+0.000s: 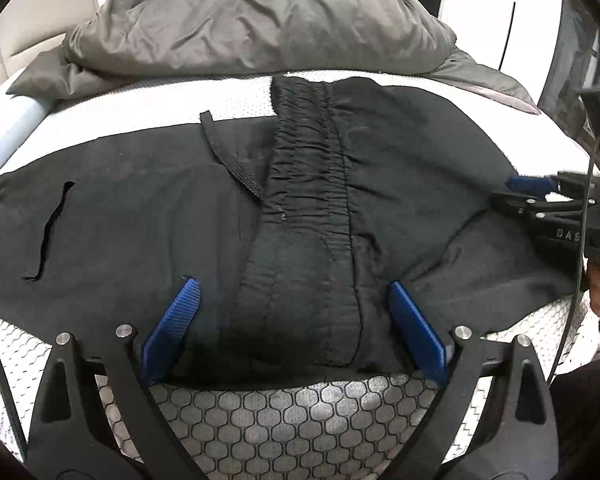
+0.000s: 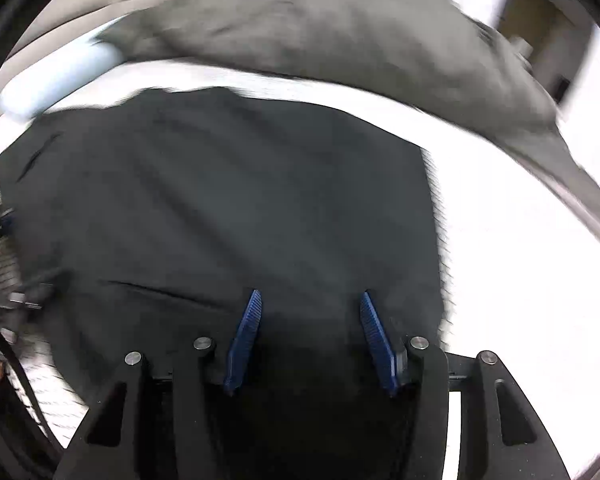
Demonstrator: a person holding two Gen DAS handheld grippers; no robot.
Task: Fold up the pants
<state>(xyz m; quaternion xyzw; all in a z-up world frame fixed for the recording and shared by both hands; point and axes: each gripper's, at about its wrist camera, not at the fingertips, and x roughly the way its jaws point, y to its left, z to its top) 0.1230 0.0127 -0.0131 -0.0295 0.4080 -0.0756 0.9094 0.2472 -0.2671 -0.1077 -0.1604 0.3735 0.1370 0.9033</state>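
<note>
Black pants (image 1: 148,216) folded on mattress (image 1: 300,420), waistband (image 1: 308,184) on top. Left hand-held gripper (image 1: 296,320) wide, straddling waistband; right hand-held gripper (image 2: 308,332) part-open, empty, above fabric—fold apparently released.

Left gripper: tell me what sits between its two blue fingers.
In the left wrist view, the black pants fill the gap of the open left gripper: the gathered waistband runs up between the fingers, which do not pinch it.

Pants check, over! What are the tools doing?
Left tool open over the waistband. Right tool open, nothing gripped. Black pants folded on mattress. Grey duvet behind, clear.
</note>
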